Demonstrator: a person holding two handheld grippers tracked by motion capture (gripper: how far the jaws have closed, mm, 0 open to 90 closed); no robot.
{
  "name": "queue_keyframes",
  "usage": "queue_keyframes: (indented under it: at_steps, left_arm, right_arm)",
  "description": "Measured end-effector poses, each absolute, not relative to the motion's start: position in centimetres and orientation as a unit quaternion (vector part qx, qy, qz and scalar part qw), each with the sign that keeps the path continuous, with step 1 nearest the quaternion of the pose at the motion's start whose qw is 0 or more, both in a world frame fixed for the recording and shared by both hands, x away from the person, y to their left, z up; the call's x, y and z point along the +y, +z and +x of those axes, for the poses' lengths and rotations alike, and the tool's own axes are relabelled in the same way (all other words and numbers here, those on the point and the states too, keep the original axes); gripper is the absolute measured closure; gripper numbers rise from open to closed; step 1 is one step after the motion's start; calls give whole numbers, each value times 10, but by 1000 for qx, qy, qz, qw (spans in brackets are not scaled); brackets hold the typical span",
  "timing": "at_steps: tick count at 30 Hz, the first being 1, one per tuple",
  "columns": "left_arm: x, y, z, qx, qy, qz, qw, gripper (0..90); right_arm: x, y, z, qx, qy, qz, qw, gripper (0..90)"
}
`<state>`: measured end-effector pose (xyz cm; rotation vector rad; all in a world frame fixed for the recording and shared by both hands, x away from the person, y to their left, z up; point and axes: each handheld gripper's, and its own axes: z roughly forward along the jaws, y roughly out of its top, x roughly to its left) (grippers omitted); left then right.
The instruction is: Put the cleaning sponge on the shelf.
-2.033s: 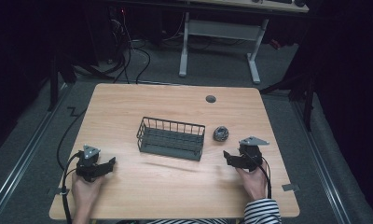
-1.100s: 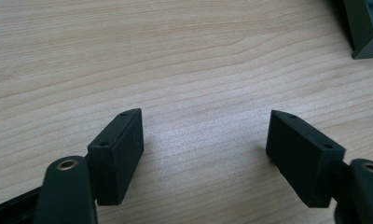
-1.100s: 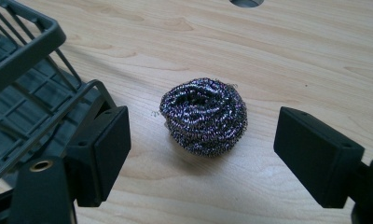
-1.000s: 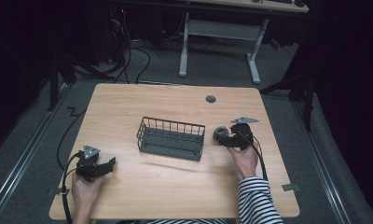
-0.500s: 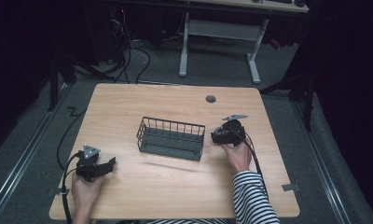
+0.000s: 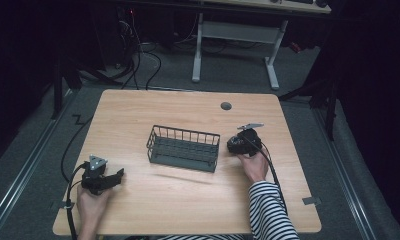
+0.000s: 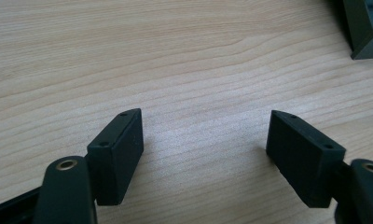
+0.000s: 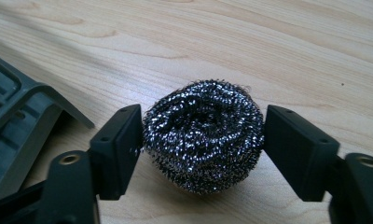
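A steel wool ball [image 8: 203, 133] lies on the wooden table [image 6: 188, 200], just right of the dark wire basket [image 6: 183, 134]. My right gripper [image 8: 203, 127] straddles the ball; its jaws have just been closing and both pads now touch the ball's sides. From above, the right gripper [image 6: 236, 144] covers the ball at the basket's right end. Near the front left of the table my left gripper [image 6: 117, 176] rests with its jaws wide apart. Bare wood lies between the left gripper's [image 7: 205, 135] pads.
The basket's corner [image 8: 17, 126] lies close on the left of the right gripper, and another corner [image 7: 366, 28] is far off in the left gripper view. A round cable hole [image 6: 226, 106] sits at the table's back. Cables trail off both grippers.
The right hand moved forward and left from the table's right side, came down at the steel wool ball beside the basket, and closed its jaws onto it. The left hand stayed still.
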<state>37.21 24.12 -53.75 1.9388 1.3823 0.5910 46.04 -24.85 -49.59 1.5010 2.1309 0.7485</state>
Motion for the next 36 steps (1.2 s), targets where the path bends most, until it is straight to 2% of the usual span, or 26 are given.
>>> queue_keyframes:
  at_steps: [28,36]
  left_arm:
    - [241,-538,372,530,226,744,338,274]
    - [241,-537,372,530,225,744,338,275]
  right_arm:
    - [-253,-490,457,771,280,530,215,513]
    - [-255,-484,454,770,294,525,211,539]
